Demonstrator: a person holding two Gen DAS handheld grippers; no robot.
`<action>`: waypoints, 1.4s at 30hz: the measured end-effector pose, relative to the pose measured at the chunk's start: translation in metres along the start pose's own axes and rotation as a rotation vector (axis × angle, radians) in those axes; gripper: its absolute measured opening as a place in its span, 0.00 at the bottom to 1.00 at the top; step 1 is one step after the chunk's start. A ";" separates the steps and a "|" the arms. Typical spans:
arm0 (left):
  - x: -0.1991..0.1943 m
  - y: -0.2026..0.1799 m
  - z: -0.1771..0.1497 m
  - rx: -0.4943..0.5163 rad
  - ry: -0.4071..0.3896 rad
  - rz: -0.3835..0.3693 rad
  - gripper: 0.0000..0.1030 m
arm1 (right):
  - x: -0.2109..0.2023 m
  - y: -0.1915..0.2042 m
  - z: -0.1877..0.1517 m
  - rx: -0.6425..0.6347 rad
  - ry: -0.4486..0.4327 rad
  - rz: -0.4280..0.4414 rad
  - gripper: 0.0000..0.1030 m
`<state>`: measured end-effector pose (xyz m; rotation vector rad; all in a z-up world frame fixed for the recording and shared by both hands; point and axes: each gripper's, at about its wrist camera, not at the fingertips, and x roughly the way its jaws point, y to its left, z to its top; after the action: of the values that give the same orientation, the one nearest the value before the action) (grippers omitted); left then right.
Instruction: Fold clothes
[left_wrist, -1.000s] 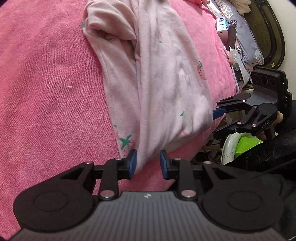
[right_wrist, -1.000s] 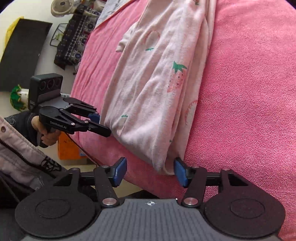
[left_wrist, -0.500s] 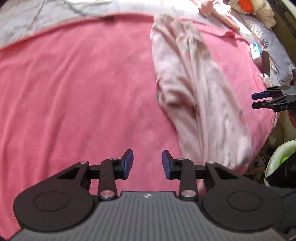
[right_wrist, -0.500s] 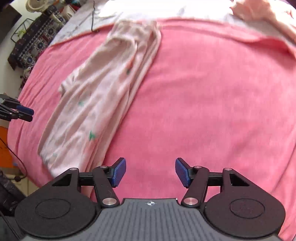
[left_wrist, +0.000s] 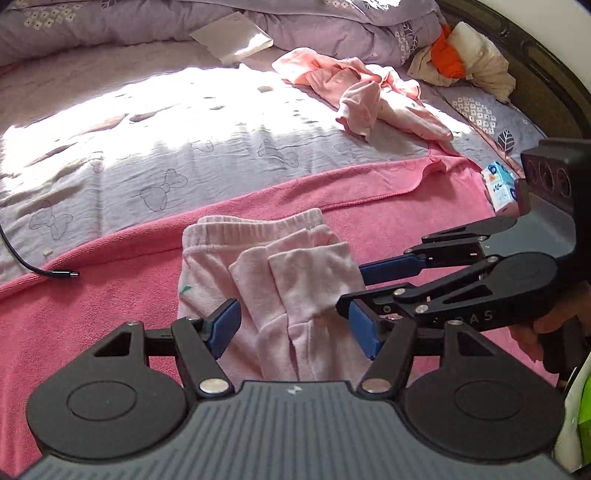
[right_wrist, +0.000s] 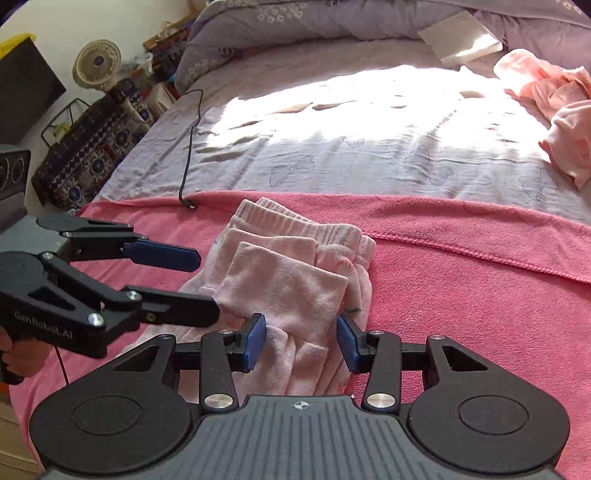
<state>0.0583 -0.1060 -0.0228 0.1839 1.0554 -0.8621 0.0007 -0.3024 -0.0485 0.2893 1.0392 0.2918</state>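
Pink towel (left_wrist: 92, 295), sunlit lilac bedsheet (left_wrist: 184, 140), floor fan (right_wrist: 96, 64)

Beyond my pink towel (left_wrist: 92, 295), a black cable (right_wrist: 190, 155) trails across the grey sheet (left_wrist: 177, 147); a fan (right_wrist: 96, 66) stands off left.

Hard sunlight blows out the bedsheet (left_wrist: 229, 110) centre; foreground dimmer but sharp, fisheye edges curved and dark.
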 end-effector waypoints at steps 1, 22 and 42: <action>0.004 -0.004 -0.002 0.025 0.008 0.013 0.64 | 0.002 -0.001 -0.002 0.011 -0.002 0.002 0.43; -0.023 -0.001 -0.002 0.056 -0.122 0.022 0.27 | -0.012 0.013 0.011 0.074 -0.076 0.044 0.22; -0.054 0.051 0.003 -0.053 -0.094 0.351 0.73 | -0.058 0.012 -0.007 -0.077 -0.147 -0.085 0.55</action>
<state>0.0842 -0.0450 0.0096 0.2728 0.9225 -0.5208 -0.0339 -0.3119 -0.0008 0.1941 0.8909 0.2301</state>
